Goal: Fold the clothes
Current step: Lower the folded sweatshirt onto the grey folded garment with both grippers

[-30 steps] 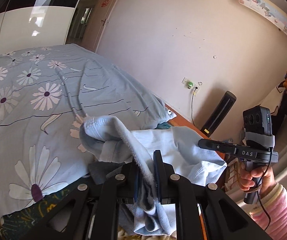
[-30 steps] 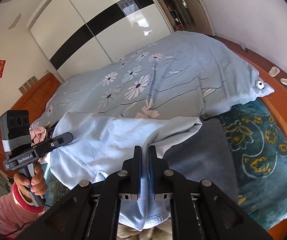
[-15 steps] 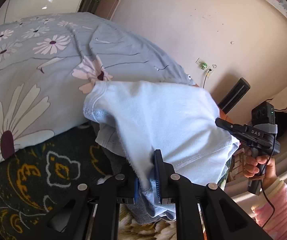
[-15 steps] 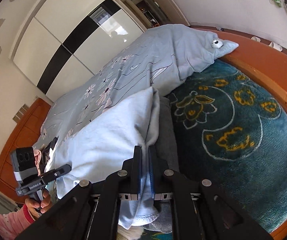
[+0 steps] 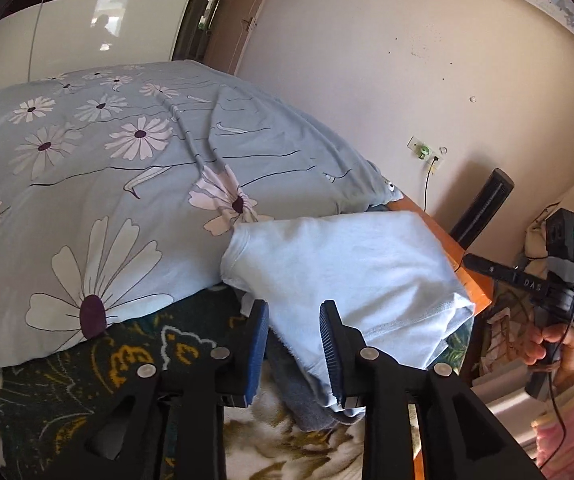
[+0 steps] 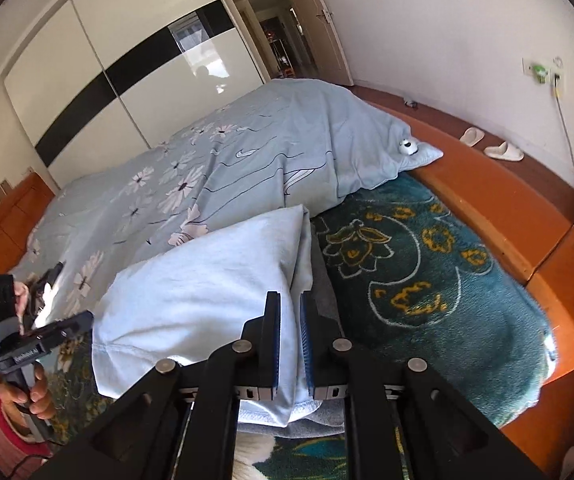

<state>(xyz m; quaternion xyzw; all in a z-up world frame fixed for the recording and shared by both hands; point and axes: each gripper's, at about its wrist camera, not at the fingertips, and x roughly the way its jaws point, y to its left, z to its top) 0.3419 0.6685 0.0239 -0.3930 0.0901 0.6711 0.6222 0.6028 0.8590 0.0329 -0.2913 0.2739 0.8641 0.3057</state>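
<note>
Letting go is the change here: a second ago both grippers held the pale blue garment (image 5: 343,264) up off the bed with their jaws pinched on its edge, and now it lies lowered onto the teal patterned blanket (image 6: 439,280). The left gripper (image 5: 294,344) has its jaws opening, the blue pads clearly apart, with a hem of the cloth lying loose between them and no longer pressed. The right gripper (image 6: 288,344) lags behind; its jaws are only starting to part, a narrow gap showing, and a fold of the garment runs through that gap, seemingly free of at least one pad, though how fully it has been released is hard to tell. This probably means one fold has just been laid and the release is under way, so the next grasp can be chosen once both hands are clear. The garment now sits as a compact, roughly rectangular packet, folded over on itself, its stitched hem facing the grippers and a darker grey garment (image 5: 299,396) showing beneath its near edge. Its top face is smooth with a few soft creases. Just beyond it the floral duvet (image 5: 119,160) is heaped across the bed, touching the packet's far edge, and farther off stand the white wardrobe (image 6: 119,80) and the open doorway.
</note>
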